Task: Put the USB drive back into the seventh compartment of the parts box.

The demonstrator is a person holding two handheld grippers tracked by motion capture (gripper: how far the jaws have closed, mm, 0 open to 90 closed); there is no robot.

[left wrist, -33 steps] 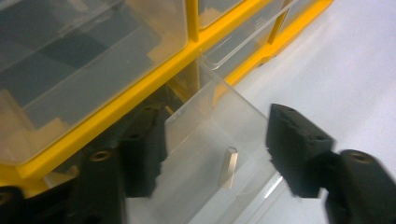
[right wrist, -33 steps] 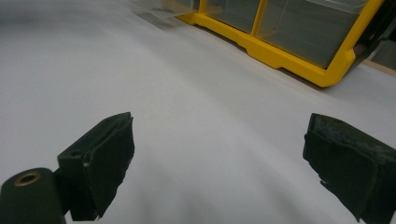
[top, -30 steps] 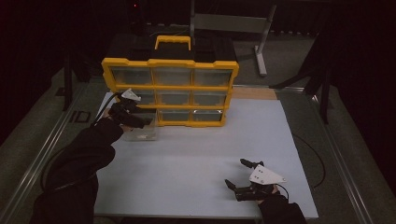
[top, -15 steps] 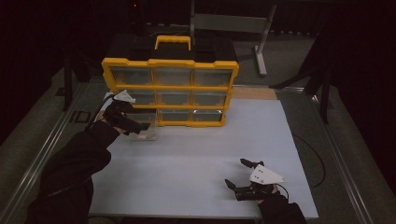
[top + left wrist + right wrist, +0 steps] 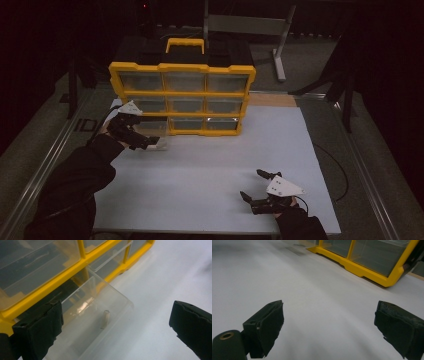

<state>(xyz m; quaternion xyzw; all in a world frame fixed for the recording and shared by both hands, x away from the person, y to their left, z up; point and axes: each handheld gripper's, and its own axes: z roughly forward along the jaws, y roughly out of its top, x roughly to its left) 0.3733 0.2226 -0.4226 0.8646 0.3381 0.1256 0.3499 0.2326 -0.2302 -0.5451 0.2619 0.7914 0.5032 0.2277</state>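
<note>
2 grippers spread wide, left gripper (image 5: pixel 150 136) beside pulled-out clear drawer (image 5: pixel 100 322), right gripper (image 5: pixel 254 185) over white table (image 5: pixel 210 170).

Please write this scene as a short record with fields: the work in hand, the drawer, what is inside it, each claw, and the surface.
work: a clear drawer stands pulled out of the bottom left slot of the yellow organizer
drawer contents: one small pale peg, upright
left claw: open, jaws just opened, drawer front corner between them, pads not pressing on it
right claw: open, holds nothing, over the near right part of the white table
other drawers: in their slots
</note>
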